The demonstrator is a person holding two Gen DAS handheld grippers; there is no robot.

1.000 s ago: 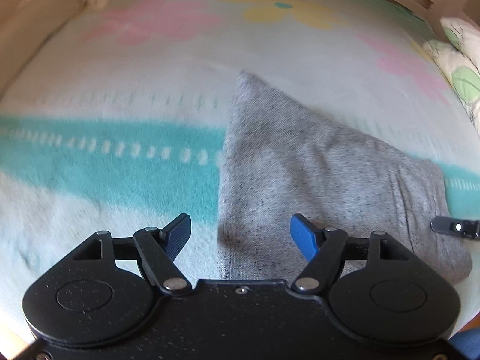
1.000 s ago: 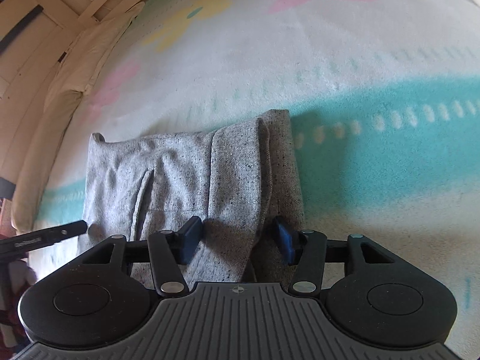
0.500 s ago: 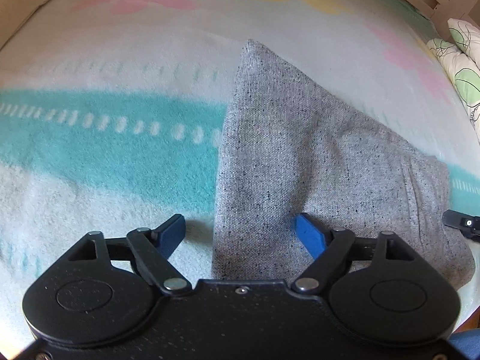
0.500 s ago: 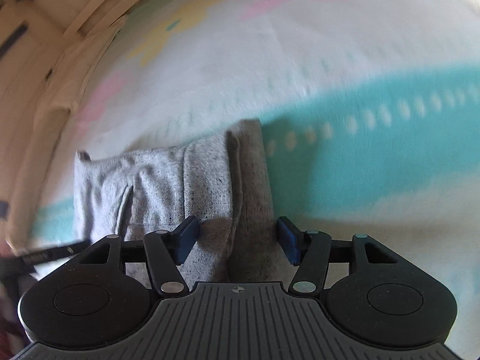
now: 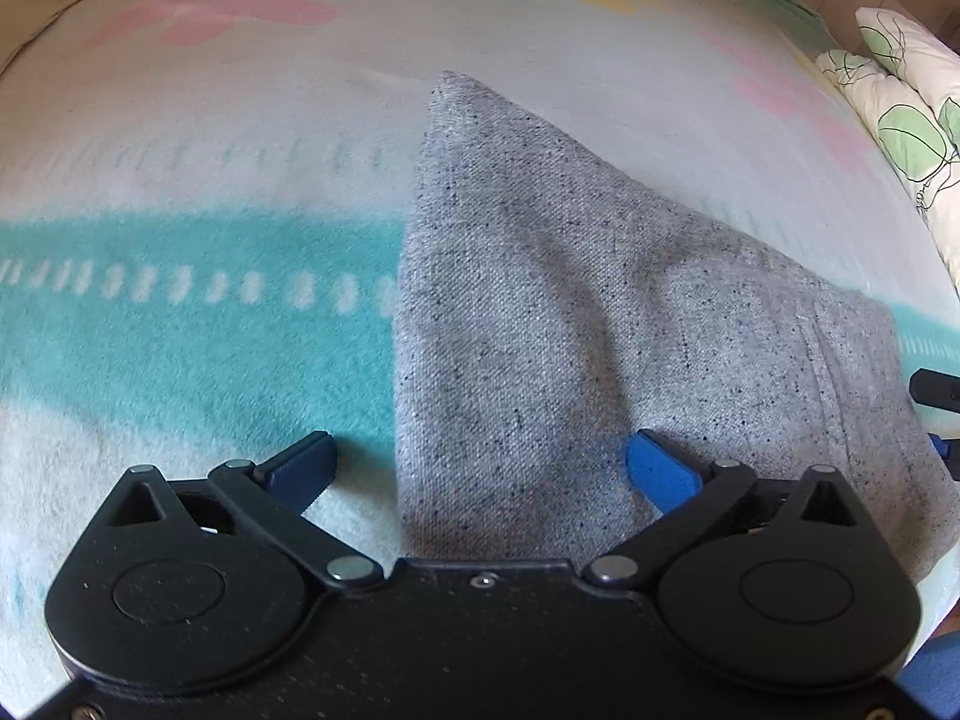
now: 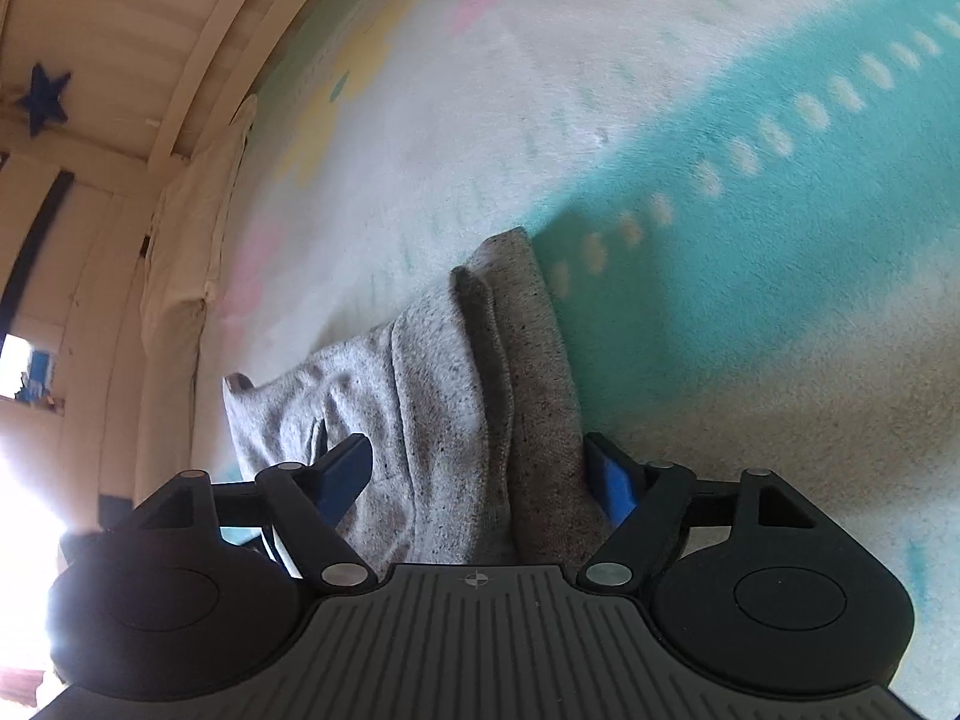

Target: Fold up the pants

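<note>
The grey speckled pants (image 5: 576,324) lie folded into a compact stack on the blanket. In the left wrist view my left gripper (image 5: 480,468) is open, its blue fingers straddling the stack's near left corner. In the right wrist view the pants (image 6: 444,408) show layered folds with a rolled edge on top. My right gripper (image 6: 480,474) is open, its fingers on either side of the stack's near end. The tip of the right gripper (image 5: 936,390) shows at the far right of the left wrist view.
The bed blanket (image 5: 180,330) is white with a teal stripe and pastel flowers. A leaf-print pillow (image 5: 900,120) lies at the right edge. A wooden bed frame and wall (image 6: 120,120) with a blue star run along the far side.
My left gripper has opened wider and moved closer over the stack's corner. My right gripper has tilted and swung, with the stack still between its open fingers.
</note>
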